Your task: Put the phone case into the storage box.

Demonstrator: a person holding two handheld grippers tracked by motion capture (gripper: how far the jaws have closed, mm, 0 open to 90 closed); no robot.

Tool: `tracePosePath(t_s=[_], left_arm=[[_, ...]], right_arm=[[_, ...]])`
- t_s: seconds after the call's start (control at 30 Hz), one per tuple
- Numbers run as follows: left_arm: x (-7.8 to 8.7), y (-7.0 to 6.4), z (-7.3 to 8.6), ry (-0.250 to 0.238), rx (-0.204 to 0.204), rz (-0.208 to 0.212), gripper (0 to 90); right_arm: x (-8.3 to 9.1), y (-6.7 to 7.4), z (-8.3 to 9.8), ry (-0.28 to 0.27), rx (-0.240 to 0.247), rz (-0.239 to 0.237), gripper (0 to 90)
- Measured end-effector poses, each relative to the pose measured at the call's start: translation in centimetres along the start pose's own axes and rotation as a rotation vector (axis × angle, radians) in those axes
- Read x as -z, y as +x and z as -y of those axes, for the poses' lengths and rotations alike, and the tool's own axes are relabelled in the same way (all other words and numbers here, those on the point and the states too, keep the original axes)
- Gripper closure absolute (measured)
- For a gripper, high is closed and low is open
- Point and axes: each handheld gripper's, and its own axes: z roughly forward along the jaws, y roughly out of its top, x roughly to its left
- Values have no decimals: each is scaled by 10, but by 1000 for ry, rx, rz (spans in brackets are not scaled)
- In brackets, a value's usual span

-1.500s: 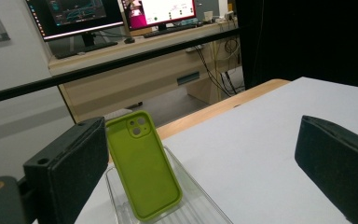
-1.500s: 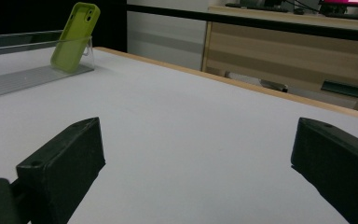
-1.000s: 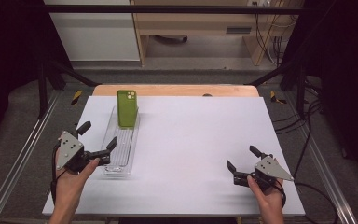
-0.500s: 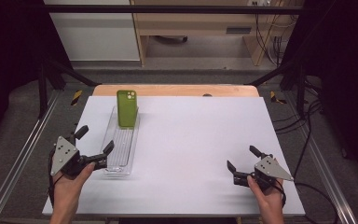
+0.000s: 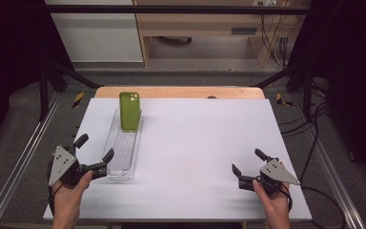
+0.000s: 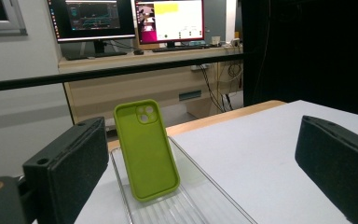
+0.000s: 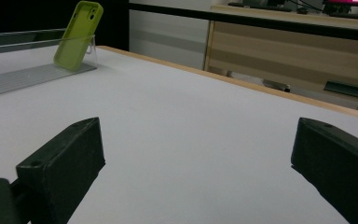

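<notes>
A green phone case (image 5: 129, 110) (image 6: 145, 150) (image 7: 76, 35) stands tilted against the far end of a clear ribbed tray (image 5: 123, 152) (image 6: 186, 205) (image 7: 23, 74) on the left of the white table (image 5: 195, 143). My left gripper (image 5: 94, 149) is held open just left of the tray's near end, with nothing between its jaws. Near the table's front right, my right gripper (image 5: 247, 162) is also open and empty, low over the bare white surface.
Metal rails (image 5: 19, 167) run along both sides of the table, and cables (image 5: 310, 119) lie on the floor to the right. A wooden desk (image 6: 144, 84) with monitors (image 6: 168, 21) stands beyond the far edge.
My left gripper has drawn back toward the near left, away from the tray's side. The right gripper has not moved.
</notes>
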Motion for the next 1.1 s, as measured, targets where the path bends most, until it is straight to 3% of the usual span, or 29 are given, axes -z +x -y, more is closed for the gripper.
tracePosePath(t_s=[0.73, 0.93, 1.1], left_arm=[[14, 10, 25, 0, 28, 0, 21], [18, 15, 34, 8, 16, 40, 27], [22, 19, 44, 10, 29, 29, 21]], right_arm=[[-1, -1, 0, 2, 2, 2, 28], [-1, -1, 0, 3, 1, 3, 28], [-1, -1, 0, 6, 3, 3, 28]])
